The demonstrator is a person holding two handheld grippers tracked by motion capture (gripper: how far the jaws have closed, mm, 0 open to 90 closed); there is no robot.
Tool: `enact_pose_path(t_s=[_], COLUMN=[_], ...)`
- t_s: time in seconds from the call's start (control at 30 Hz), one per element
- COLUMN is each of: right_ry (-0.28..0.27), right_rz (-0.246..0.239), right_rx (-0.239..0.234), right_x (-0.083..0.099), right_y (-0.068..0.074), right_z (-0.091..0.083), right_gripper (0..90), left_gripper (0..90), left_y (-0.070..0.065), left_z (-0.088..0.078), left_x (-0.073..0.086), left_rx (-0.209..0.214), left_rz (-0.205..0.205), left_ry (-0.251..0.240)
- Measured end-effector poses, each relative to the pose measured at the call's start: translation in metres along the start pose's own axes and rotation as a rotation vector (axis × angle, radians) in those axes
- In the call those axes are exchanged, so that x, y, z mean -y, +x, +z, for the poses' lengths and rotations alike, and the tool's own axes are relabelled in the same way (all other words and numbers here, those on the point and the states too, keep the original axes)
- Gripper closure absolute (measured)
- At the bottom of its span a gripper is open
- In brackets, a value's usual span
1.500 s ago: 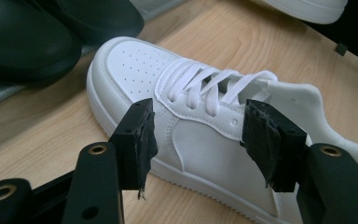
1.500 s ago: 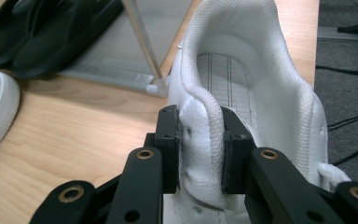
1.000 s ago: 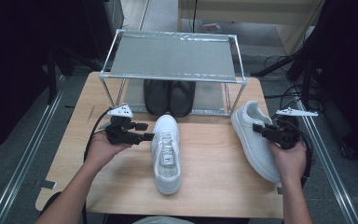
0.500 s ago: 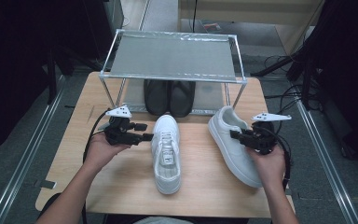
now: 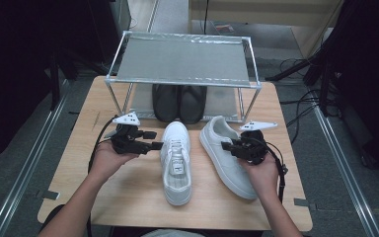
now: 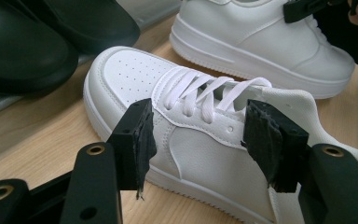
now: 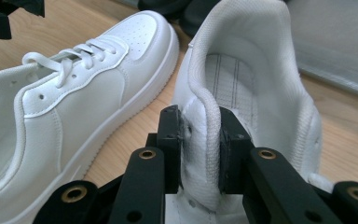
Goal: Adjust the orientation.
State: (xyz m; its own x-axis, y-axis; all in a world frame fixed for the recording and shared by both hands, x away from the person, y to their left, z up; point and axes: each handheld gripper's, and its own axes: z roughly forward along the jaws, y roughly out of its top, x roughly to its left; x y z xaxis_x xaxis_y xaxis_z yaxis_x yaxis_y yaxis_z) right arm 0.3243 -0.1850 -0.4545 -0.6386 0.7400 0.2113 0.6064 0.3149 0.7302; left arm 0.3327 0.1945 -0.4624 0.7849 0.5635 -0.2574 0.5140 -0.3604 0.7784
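Observation:
Two white sneakers lie on the wooden table. The middle sneaker [image 5: 176, 165] [image 6: 200, 126] [image 7: 74, 98] lies with its toe toward the rack. My left gripper [image 5: 150, 140] [image 6: 198, 144] hovers open just left of it, jaws level with its laced side and not touching it. The right sneaker [image 5: 227, 158] [image 7: 261, 93] [image 6: 261, 42] lies heel toward the rack, angled beside the first. My right gripper [image 5: 233, 147] [image 7: 200, 144] is shut on that sneaker's padded collar, one pad inside the shoe and one outside.
A metal rack with a mesh top [image 5: 182, 59] stands at the back of the table [image 5: 103, 197]. A pair of black shoes [image 5: 180, 101] [image 6: 28, 46] sits under it on the lower shelf. Cables trail from both grippers. Dark floor surrounds the table.
My right gripper has carried the right sneaker leftward across the table, from the right edge to close beside the middle sneaker. The left gripper and middle sneaker have stayed put.

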Motion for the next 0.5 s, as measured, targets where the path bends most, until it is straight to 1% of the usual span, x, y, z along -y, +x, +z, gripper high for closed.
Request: enact_pose_path(t_s=[0.1,0.13,0.23,0.33,0.4,0.47,0.5], right_ry=[0.014,0.022,0.028,0.022,0.01,-0.014,-0.016], right_rz=[0.0,-0.009,-0.015,-0.019,-0.021,-0.03,-0.039], right_rx=[-0.021,-0.022,-0.023,-0.02,-0.025,-0.041,-0.036], right_x=[0.002,0.002,0.004,0.005,0.005,0.004,0.004], right_y=[0.003,0.005,0.011,0.011,0.01,0.011,0.011], right_z=[0.01,0.012,0.017,0.017,0.015,0.009,0.006], right_gripper=[77.0,77.4,77.6,76.7,74.1,71.4,70.8], left_gripper=[43.3,43.3,43.2,43.3,43.3,43.2,43.3], left_y=[-0.001,-0.002,-0.001,-0.001,-0.002,-0.002,-0.002], left_z=[-0.001,-0.001,-0.001,0.0,0.0,-0.001,0.0], left_x=[0.0,0.0,0.0,0.0,0.0,0.0,0.0], left_rx=[0.007,0.003,0.004,0.003,0.001,0.0,-0.001], left_rz=[0.001,0.001,0.001,0.006,0.01,0.013,0.014], left_ry=[-0.001,-0.008,-0.005,0.002,0.005,0.006,0.004])
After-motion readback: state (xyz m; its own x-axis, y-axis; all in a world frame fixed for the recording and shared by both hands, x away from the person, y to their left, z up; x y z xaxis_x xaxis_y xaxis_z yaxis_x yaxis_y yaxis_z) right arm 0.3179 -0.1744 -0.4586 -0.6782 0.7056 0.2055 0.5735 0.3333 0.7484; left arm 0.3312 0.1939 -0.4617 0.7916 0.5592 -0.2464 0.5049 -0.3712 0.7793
